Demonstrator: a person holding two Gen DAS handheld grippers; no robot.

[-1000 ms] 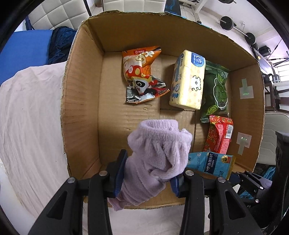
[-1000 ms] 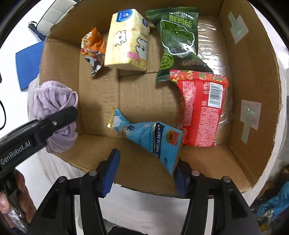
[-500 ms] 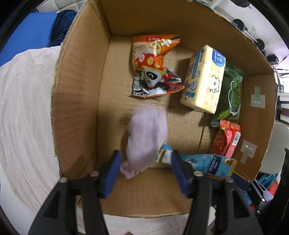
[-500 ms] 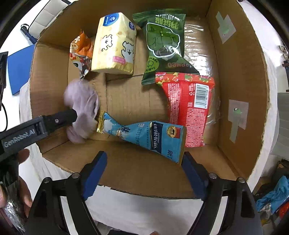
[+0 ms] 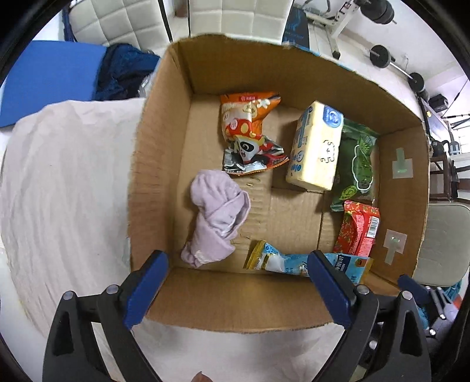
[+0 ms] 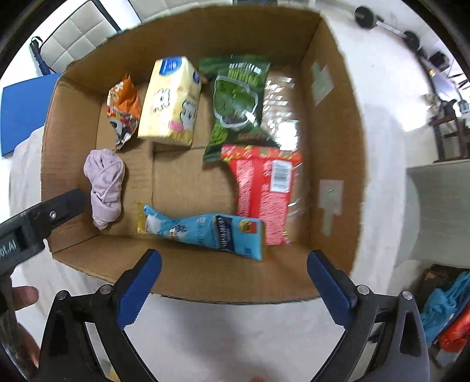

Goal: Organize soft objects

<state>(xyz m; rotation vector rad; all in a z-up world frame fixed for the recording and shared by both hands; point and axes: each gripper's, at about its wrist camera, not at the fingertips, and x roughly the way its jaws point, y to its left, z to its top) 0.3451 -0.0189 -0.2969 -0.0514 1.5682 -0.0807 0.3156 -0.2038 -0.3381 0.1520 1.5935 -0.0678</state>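
Observation:
A lilac rolled sock (image 5: pixel 216 216) lies on the floor of the open cardboard box (image 5: pixel 158 164), near its left wall; it also shows in the right wrist view (image 6: pixel 104 186). My left gripper (image 5: pixel 238 289) is open and empty above the box's near wall. My right gripper (image 6: pixel 233 285) is open and empty over the near wall (image 6: pixel 205 273). In the box lie an orange snack bag (image 5: pixel 249 132), a yellow tissue pack (image 5: pixel 315 150), a green bag (image 5: pixel 357 167), a red packet (image 5: pixel 357 227) and a blue pouch (image 6: pixel 202 232).
The box stands on a white cloth-covered surface (image 5: pixel 61 188). A blue mat (image 5: pixel 50 76) and dark blue cloth (image 5: pixel 123 73) lie beyond it, with white chairs (image 5: pixel 117 20) and gym weights (image 5: pixel 382 55) behind. Blue and red bags (image 6: pixel 446 311) lie at the right.
My left gripper opened and let go of the lilac sock, which dropped onto the box floor. Both grippers pulled back from the box, and the right one opened wider.

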